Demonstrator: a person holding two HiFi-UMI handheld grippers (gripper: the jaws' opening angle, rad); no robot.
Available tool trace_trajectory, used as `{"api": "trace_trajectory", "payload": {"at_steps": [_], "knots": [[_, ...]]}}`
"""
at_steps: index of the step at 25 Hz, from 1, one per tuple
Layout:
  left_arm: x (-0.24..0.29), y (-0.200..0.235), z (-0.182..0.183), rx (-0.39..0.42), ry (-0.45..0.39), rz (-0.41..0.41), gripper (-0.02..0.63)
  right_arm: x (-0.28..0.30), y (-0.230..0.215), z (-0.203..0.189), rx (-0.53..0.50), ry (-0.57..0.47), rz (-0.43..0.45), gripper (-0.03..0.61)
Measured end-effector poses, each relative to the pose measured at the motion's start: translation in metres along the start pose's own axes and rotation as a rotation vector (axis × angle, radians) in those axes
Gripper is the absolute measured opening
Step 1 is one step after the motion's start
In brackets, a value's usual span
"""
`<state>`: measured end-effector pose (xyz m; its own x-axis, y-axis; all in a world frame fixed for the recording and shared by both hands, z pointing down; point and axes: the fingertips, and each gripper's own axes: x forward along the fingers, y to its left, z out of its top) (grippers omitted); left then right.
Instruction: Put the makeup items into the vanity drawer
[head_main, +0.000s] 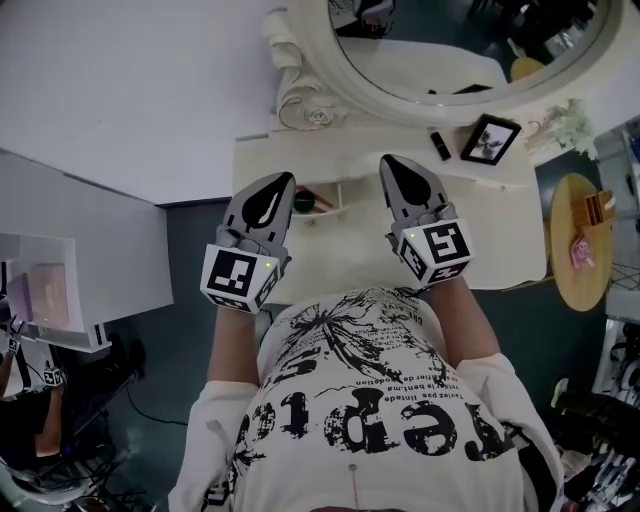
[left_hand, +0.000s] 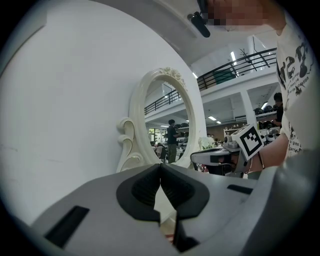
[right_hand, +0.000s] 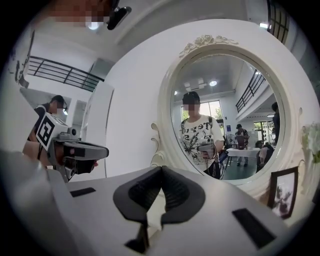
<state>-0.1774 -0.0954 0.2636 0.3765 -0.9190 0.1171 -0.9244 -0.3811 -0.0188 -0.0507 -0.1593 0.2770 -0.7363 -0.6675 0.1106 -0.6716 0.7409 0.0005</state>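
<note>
Left tongs (head_main: 287, 180) and right tongs (head_main: 389, 162) are both pinched together, empty, above the bench (head_main: 500, 230). A red-and-green item (head_main: 303, 203) seemingly lies in the open drawer (head_main: 335, 205); a dark tube (head_main: 440, 145) at the back edge looks left to stow

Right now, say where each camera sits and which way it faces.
Head view: on the head, steeply down at the vanity top; left tool, right tool, shirt show.
Left gripper view: on the left tool, facing the oval mirror; right tool at right.
Right gripper view: on the right tool, facing the mirror; left tool at left.
Shared: the mirror, in all three.
</note>
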Motion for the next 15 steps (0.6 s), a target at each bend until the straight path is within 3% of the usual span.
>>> {"api": "trace_trajectory", "payload": {"at_steps": [15], "knots": [[0.0058,-0.0061,0.0001,-0.016,-0.009,-0.002,0.014,-0.0058,-0.0059,-0.0060,0.021,0.006,-0.006,0.011]]}}
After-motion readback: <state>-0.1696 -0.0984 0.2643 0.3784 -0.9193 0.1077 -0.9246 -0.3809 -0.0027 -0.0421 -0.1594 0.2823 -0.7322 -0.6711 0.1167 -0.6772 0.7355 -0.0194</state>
